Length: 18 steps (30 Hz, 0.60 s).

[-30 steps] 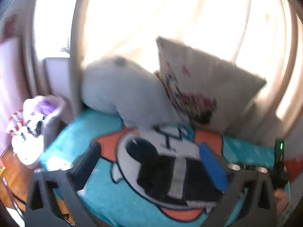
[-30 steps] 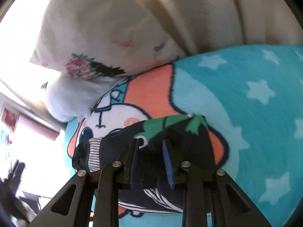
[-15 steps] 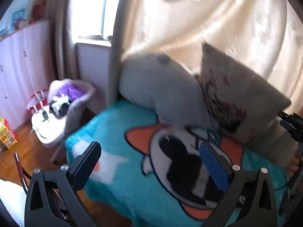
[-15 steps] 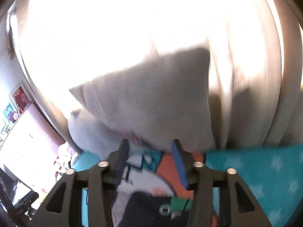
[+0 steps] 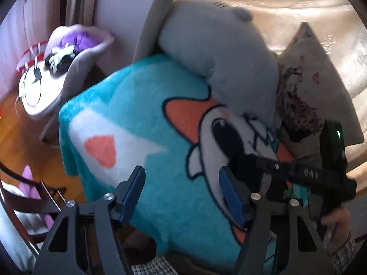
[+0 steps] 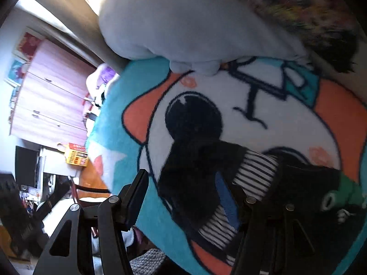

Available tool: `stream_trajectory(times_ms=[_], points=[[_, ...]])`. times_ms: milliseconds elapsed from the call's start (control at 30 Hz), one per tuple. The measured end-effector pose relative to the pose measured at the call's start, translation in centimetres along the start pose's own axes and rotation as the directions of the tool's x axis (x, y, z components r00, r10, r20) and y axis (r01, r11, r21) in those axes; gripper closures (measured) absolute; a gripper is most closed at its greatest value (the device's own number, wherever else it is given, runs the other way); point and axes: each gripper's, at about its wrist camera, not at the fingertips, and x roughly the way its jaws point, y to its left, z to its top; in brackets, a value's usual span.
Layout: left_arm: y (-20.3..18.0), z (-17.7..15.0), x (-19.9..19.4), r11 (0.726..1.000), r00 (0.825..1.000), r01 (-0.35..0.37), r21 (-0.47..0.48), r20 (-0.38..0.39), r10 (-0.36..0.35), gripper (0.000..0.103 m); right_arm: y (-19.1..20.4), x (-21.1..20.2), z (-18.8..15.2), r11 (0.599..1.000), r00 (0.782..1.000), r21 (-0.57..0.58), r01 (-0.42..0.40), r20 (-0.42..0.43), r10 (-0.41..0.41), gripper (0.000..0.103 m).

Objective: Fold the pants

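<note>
The pants (image 6: pixel 229 183) are dark with black-and-white striped bands and a green cartoon patch. They lie folded in a compact bundle on the turquoise cartoon blanket (image 6: pixel 263 114). My right gripper (image 6: pixel 183 194) is open and empty, just above the bundle's left end. My left gripper (image 5: pixel 181 190) is open and empty over the blanket (image 5: pixel 142 105), left of the pants. In the left wrist view the pants (image 5: pixel 275 183) are mostly hidden behind the right gripper's black body (image 5: pixel 321 174).
A grey plush pillow (image 5: pixel 224 52) and a patterned cushion (image 5: pixel 305 91) lean against the cream curtain behind the blanket. A small white table (image 5: pixel 39 87) and chair with purple clothing stand left. Wooden floor lies past the blanket's left edge. A pink wardrobe (image 6: pixel 45 100) stands far left.
Both grippers have swung back down toward the blanket. My right gripper has opened wider and moved left over the bundle. My left gripper's jaws have narrowed but stay open.
</note>
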Motion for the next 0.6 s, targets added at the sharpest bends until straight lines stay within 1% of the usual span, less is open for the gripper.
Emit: stream_trajectory(times_ms=[67, 167, 200, 267, 300, 367, 400, 433, 467, 500, 533, 567, 600], points=[[0.9, -0.1, 0.4, 1.000, 1.000, 0.006, -0.014, -0.016, -0.007, 0.037, 0.5, 1.6, 1.0, 0.998, 0.998, 0.009, 0.056, -0.035, -0.055, 0.038], [2.0, 0.0, 0.8, 0.999, 1.000, 0.015, -0.032, -0.023, -0.016, 0.037, 1.4, 4.2, 2.0, 0.990, 0.985, 0.006, 0.143, -0.096, -0.142, 0.036], [2.3, 0.1, 1.0, 0.999, 1.000, 0.017, -0.036, -0.024, -0.018, 0.037, 1.8, 5.2, 2.1, 0.984, 0.977, -0.002, 0.180, -0.119, -0.179, 0.036], [2.8, 0.3, 1.3, 0.999, 0.999, 0.023, -0.041, -0.034, -0.024, 0.037, 2.8, 6.6, 2.3, 0.971, 0.960, -0.032, 0.236, -0.148, -0.238, 0.031], [3.0, 0.3, 1.6, 0.999, 0.999, 0.028, -0.044, -0.044, -0.030, 0.037, 3.1, 7.5, 2.3, 0.960, 0.946, -0.051, 0.277, -0.162, -0.282, 0.031], [2.9, 0.2, 2.3, 0.999, 0.997, 0.040, -0.037, -0.067, -0.042, 0.037, 3.2, 8.5, 2.4, 0.941, 0.924, -0.063, 0.333, -0.175, -0.339, 0.032], [2.8, 0.1, 2.6, 0.999, 0.996, 0.045, -0.027, -0.079, -0.047, 0.037, 3.0, 8.9, 2.4, 0.933, 0.918, -0.067, 0.353, -0.169, -0.360, 0.035], [2.5, 0.0, 3.0, 0.998, 0.994, 0.053, -0.016, -0.091, -0.054, 0.037, 3.0, 8.9, 2.4, 0.927, 0.914, -0.072, 0.368, -0.157, -0.375, 0.051], [2.4, 0.0, 3.3, 0.998, 0.993, 0.060, -0.009, -0.099, -0.061, 0.037, 2.9, 8.8, 2.4, 0.918, 0.909, -0.079, 0.388, -0.135, -0.395, 0.062], [1.9, -0.2, 3.8, 0.997, 0.990, 0.080, 0.006, -0.118, -0.079, 0.037, 2.9, 8.4, 2.3, 0.924, 0.916, -0.076, 0.375, -0.124, -0.382, 0.068], [1.6, -0.3, 4.1, 0.995, 0.987, 0.096, 0.019, -0.132, -0.093, 0.037, 2.6, 7.9, 2.3, 0.935, 0.927, -0.061, 0.350, -0.118, -0.355, 0.080], [0.9, -0.5, 4.6, 0.992, 0.982, 0.122, 0.038, -0.153, -0.115, 0.037, 2.4, 7.3, 2.3, 0.943, 0.937, -0.045, 0.330, -0.109, -0.333, 0.085], [0.5, -0.7, 5.0, 0.989, 0.977, 0.141, 0.049, -0.168, -0.131, 0.037, 2.3, 6.9, 2.4, 0.947, 0.941, -0.038, 0.320, -0.099, -0.322, 0.087]])
